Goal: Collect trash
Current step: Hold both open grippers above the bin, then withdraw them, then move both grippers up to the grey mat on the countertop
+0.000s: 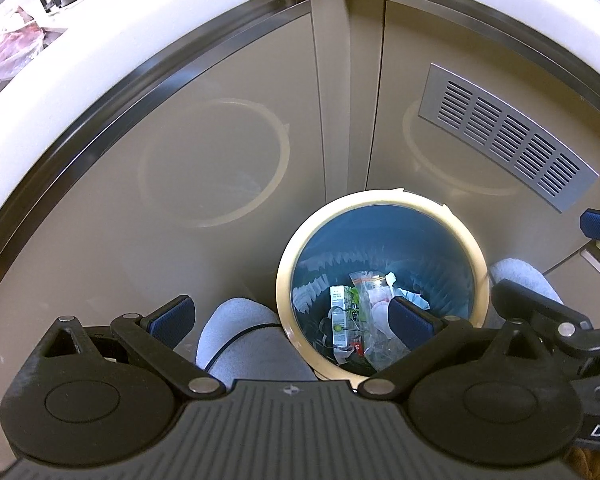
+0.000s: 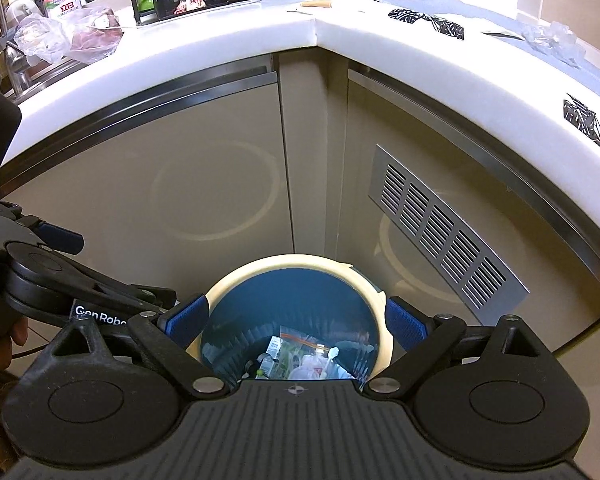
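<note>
Both grippers' ribbed blue jaws spread empty above the round cream-rimmed bin of crinkled wrappers.

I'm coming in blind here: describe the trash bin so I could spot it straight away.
Find the inner corner where the two runs of white countertop meet above beige cabinet doors. On the floor below that corner stands a round bin with a cream rim and a blue liner, wrappers and a clear bag inside. It is the only round open container down there, left of the slatted metal vent.
</note>
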